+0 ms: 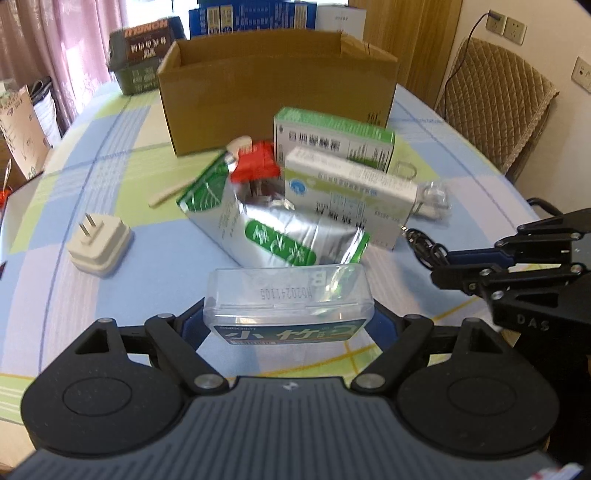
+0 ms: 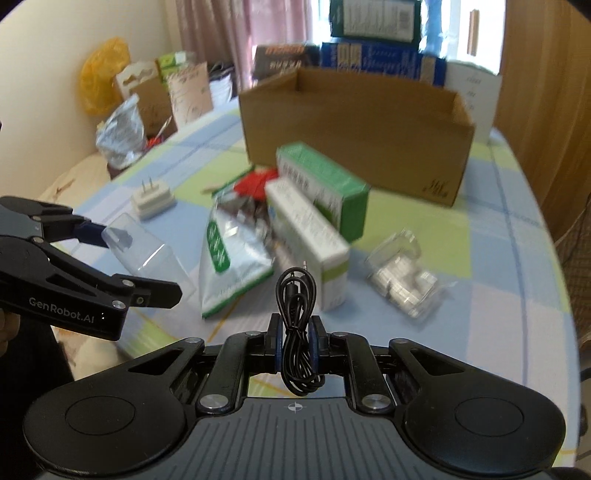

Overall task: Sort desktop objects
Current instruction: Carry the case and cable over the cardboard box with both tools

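My left gripper is shut on a clear plastic case with a green label, held above the tablecloth; the case also shows in the right wrist view. My right gripper is shut on a coiled black audio cable, and it shows at the right of the left wrist view. Ahead lie a silver-green foil pouch, a red packet, two green-white medicine boxes, and a white plug adapter. An open cardboard box stands behind them.
A clear bag of white parts lies right of the medicine boxes. A wooden stick lies by the pouch. Stacked cartons stand behind the cardboard box. A padded chair is at the table's right edge; bags crowd the left.
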